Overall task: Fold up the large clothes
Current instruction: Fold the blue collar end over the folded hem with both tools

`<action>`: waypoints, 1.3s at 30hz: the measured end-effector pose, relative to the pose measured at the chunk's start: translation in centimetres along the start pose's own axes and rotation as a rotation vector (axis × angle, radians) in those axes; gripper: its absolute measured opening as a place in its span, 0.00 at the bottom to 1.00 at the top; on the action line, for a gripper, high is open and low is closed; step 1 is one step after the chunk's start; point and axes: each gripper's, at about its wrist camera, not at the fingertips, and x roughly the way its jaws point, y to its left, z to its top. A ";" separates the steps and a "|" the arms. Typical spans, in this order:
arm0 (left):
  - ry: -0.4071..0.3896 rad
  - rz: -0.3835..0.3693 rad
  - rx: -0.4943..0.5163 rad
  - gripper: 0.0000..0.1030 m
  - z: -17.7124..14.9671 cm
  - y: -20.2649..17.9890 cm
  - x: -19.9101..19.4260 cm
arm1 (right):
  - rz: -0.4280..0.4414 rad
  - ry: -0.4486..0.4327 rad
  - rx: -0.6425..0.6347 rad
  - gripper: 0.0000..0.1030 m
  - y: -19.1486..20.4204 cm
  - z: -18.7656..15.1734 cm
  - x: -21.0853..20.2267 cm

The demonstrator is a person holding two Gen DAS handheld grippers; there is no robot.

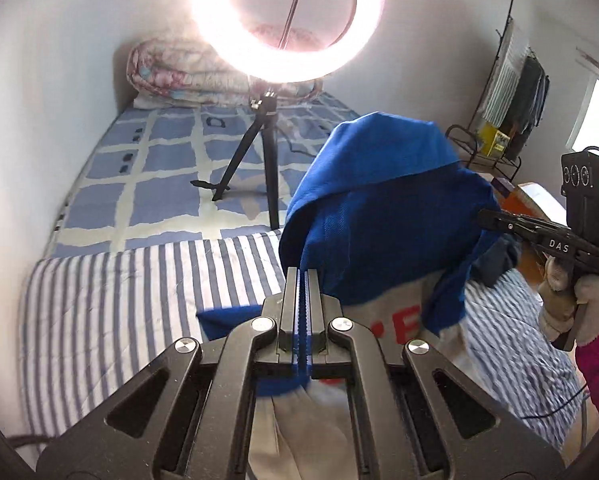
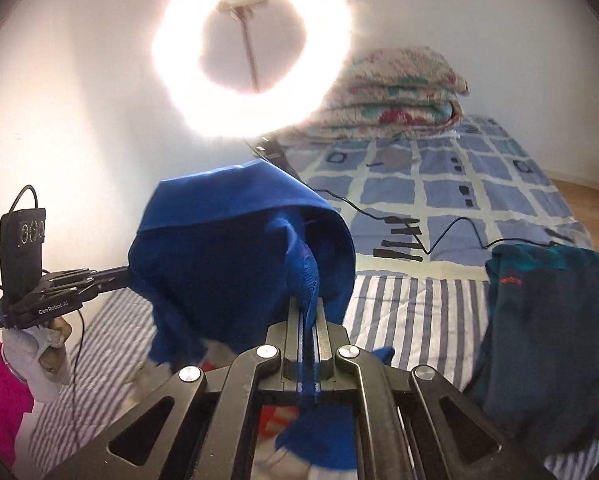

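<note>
Bed [image 1: 111, 184] fills both views: blue-and-cream check sheet at the far end, striped quilt [image 1: 139, 280] nearer, soft and a bit rumpled. Folded floral duvet [image 2: 399, 92] stacked at the head by the wall. Ring light [image 1: 287, 20] on a black tripod stands on the sheet, glare washes out the top. Dark teal garment [image 2: 551, 320] heaped at the right edge of the right wrist view

Jacket [image 1: 379, 216]: big, blue woven cloth up top, grey-white lower part with red lettering, held off the quilt and hanging limp between the two claws, hood or collar bulging upward

Left claw [image 1: 302, 300] clamped tight on a blue edge, cloth pinched between the ribbed pads. Right claw [image 2: 305, 340] clamped on another blue fold likewise. Gloved hand [image 1: 563, 300] holds the right tool

Step looks like lift and spread before laying flat. To do it well: pull the claws apart so the held edge goes taut, let the body hang straight, keep clear of the tripod, lower onto the quilt flat, lettering side down if possible, no bunching under
</note>
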 end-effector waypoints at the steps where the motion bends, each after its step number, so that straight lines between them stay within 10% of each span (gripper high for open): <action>1: -0.008 0.006 0.005 0.00 -0.3 -0.5 -1.4 | 0.002 -0.005 -0.007 0.00 0.8 -0.2 -1.2; 17: -0.086 -0.065 -0.045 0.00 -11.9 -6.9 -21.3 | 0.035 0.058 -0.152 0.00 12.7 -15.1 -15.8; 27: -0.015 -0.013 -0.115 0.00 -21.2 -7.5 -27.5 | -0.036 0.216 -0.195 0.02 13.2 -26.7 -19.2; 31: -0.033 -0.007 -0.144 0.00 -22.1 -7.6 -30.2 | -0.040 0.205 -0.165 0.09 14.0 -27.4 -22.2; 33: -0.053 -0.001 -0.135 0.00 -22.0 -8.2 -32.3 | -0.039 0.175 -0.173 0.27 15.1 -27.0 -24.2; 39: -0.131 0.004 -0.089 0.25 -20.8 -10.3 -39.0 | -0.094 0.081 -0.266 0.28 20.0 -24.9 -32.0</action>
